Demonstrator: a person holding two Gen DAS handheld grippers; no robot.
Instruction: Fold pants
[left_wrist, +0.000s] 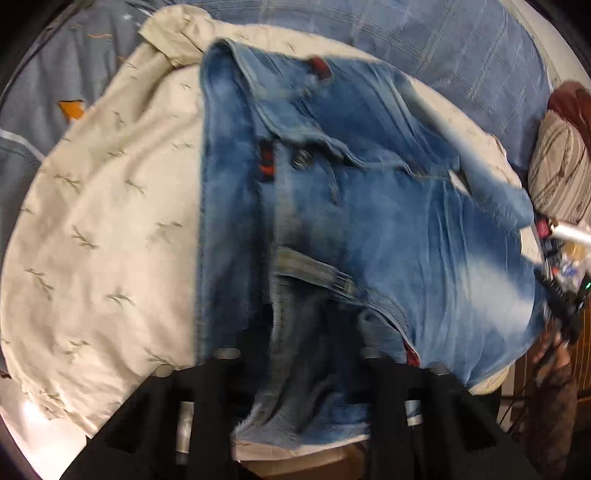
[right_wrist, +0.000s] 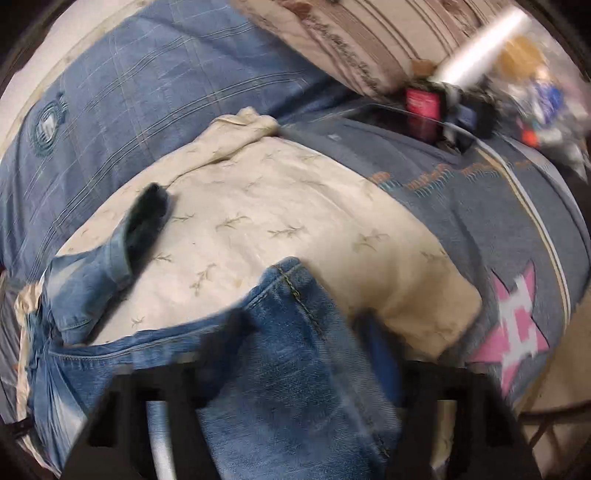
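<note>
Blue jeans lie on a cream sheet spread over a bed, waistband and button toward the far side in the left wrist view. My left gripper is shut on a bunched fold of denim that fills the gap between its black fingers. In the right wrist view, one leg of the jeans rises between the fingers of my right gripper, which is shut on it, with the hem just beyond the tips. The other leg lies to the left, its dark hem opening facing up. Both views are blurred.
A blue plaid blanket lies beyond the cream sheet. A striped pillow sits at the far side. A grey cover with a pink star is on the right. Small clutter with a red item crowds the bed's far right edge.
</note>
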